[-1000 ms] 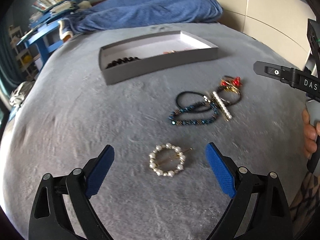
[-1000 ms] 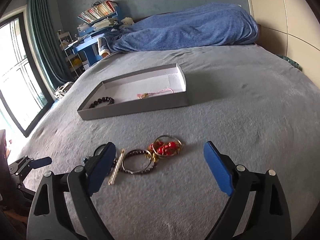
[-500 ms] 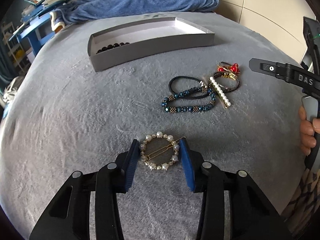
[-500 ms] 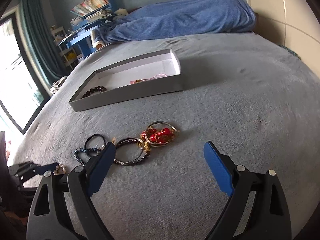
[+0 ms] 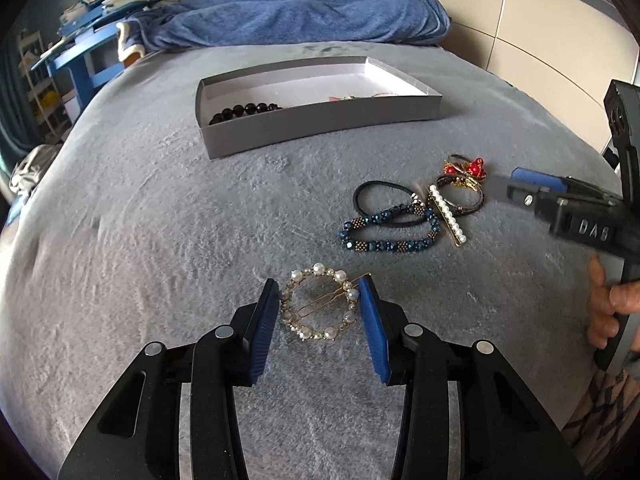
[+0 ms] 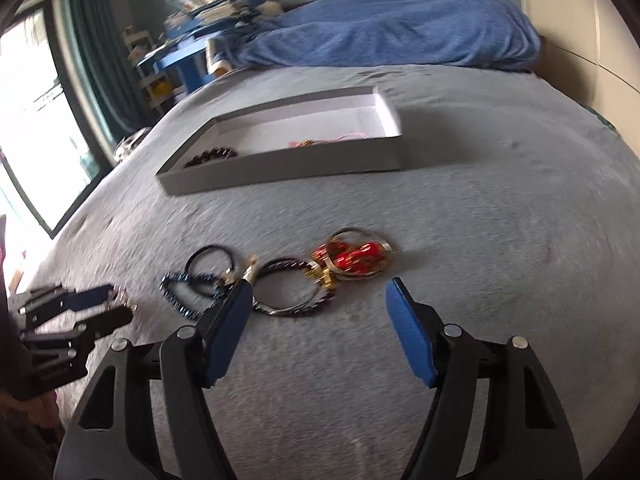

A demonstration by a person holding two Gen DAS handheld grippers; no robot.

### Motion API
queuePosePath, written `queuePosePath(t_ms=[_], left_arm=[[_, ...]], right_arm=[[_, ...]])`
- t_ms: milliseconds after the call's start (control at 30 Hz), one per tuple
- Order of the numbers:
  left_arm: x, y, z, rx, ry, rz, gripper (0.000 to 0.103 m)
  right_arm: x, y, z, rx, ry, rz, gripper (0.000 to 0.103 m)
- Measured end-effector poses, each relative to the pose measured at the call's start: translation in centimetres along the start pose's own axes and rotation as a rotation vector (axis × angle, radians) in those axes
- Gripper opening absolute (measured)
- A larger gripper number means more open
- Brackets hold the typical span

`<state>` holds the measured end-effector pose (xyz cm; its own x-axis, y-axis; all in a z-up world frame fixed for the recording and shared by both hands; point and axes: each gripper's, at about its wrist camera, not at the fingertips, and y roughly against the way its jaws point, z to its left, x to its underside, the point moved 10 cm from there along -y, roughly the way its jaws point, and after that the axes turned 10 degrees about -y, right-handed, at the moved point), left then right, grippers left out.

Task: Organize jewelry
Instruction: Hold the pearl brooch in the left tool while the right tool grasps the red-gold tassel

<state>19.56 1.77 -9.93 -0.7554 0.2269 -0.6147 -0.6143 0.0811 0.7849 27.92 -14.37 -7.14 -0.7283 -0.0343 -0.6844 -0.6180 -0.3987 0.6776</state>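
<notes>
— Gripping what, on your left side?

— Your left gripper (image 5: 319,305) is clamped on the round pearl hair clip (image 5: 318,307), a blue pad touching each edge, the clip resting on the grey bedspread (image 5: 140,240).

— And your right?

— Your right gripper (image 6: 319,300) stands open with nothing between its pads; its jaws have just been closing. It hangs just above a dark beaded bracelet (image 6: 288,288), beside the red bead charm on gold rings (image 6: 354,258). A blue beaded bracelet (image 5: 390,236), a black hair tie (image 5: 384,200) and a pearl bar clip (image 5: 446,216) lie close by.

— Where is the box?

— The grey tray (image 5: 320,124) sits further up the bed, holding a black bead bracelet (image 5: 244,111).
</notes>
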Motion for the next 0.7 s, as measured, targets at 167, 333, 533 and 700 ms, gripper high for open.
queuePosePath(t_ms=[167, 333, 533, 700], left_arm=[[-0.1, 0.0, 0.0, 0.003, -0.001, -0.003, 0.043], [-0.1, 0.1, -0.1, 0.003, -0.002, -0.005, 0.043], [-0.2, 0.0, -0.3, 0.009, -0.004, -0.007, 0.043], [-0.1, -0.1, -0.5, 0.01, -0.011, -0.002, 0.043]], right_arm=[[0.4, -0.8, 0.4, -0.002, 0.017, 0.026, 0.069], [0.4, -1.4, 1.0, -0.009, 0.034, 0.032, 0.069], [0.6, -2.8, 1.5, 0.006, 0.069, 0.065, 0.058], [0.6, -3.4, 1.4, 0.01, 0.066, 0.07, 0.055]])
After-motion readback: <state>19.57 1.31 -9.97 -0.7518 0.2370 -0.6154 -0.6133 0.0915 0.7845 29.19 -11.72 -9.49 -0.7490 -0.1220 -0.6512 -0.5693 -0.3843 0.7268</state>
